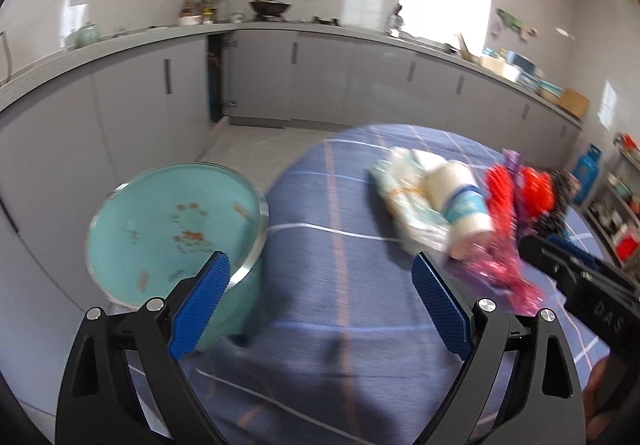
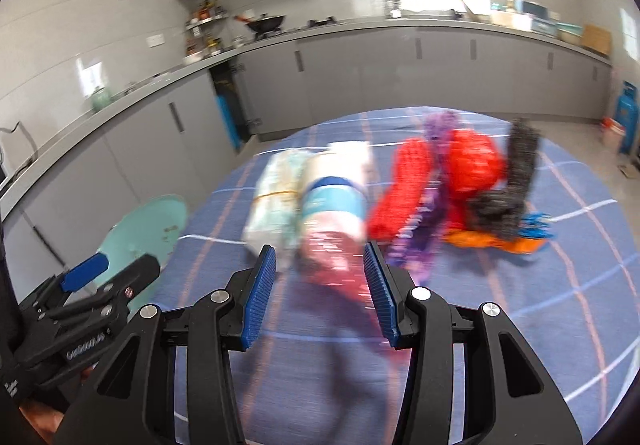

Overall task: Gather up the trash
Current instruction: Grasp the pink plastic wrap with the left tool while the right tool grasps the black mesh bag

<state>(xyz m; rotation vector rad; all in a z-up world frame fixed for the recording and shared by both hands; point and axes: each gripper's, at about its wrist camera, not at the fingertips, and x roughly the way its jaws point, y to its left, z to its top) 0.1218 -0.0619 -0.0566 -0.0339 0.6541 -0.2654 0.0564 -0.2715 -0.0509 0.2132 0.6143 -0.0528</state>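
A: Counts? Where's the trash?
B: One white-and-blue paper cup, one teal round bin, all sitting on the blue checked counter.
A: Tools?
B: Left hand-held gripper gaping, empty; right hand-held gripper spreading around one pink crinkly wrapper.

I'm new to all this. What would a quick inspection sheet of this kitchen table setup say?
Surface: round table under a blue checked cloth.
Job's things: teal bin beside the table; paper cup on its side, pale wrapper, pink wrapper, red netting.
Clutter: purple tinsel, dark fuzzy piece, orange scrap.
Grippers: left tongs open, empty; right tongs open around the pink wrapper.
Cables: nothing seen.
Surroundings: grey cabinets, wok.
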